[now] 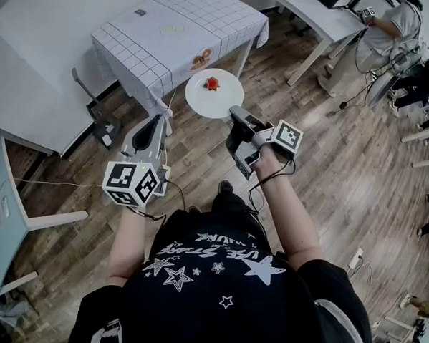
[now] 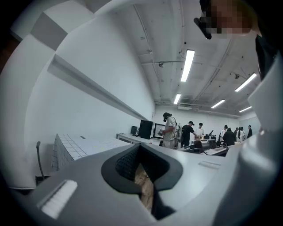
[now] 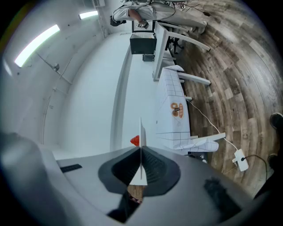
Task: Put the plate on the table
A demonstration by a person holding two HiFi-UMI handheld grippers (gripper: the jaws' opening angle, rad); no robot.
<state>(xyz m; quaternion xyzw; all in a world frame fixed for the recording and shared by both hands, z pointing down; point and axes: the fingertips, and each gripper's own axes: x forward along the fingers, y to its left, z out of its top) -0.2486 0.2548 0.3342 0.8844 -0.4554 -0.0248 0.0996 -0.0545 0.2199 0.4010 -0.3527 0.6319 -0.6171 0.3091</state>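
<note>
A round white plate [image 1: 214, 94] with a small red piece [image 1: 213, 83] on it hangs in the air just off the near corner of the table with the grid-pattern cloth [image 1: 157, 35]. My right gripper [image 1: 235, 117] is shut on the plate's near rim. In the right gripper view the plate [image 3: 141, 150] shows edge-on between the closed jaws, the red piece [image 3: 135, 141] beside it and the table [image 3: 174, 110] beyond. My left gripper [image 1: 153, 128] is shut and holds nothing, below and left of the plate; its own view shows its jaws closed.
The cloth bears an orange item [image 1: 202, 58] near its front edge. A grey chair [image 1: 95, 114] stands left of the table by the white wall. A second white table [image 1: 319, 18] and a person [image 1: 383, 29] are at the upper right. Wooden floor lies below.
</note>
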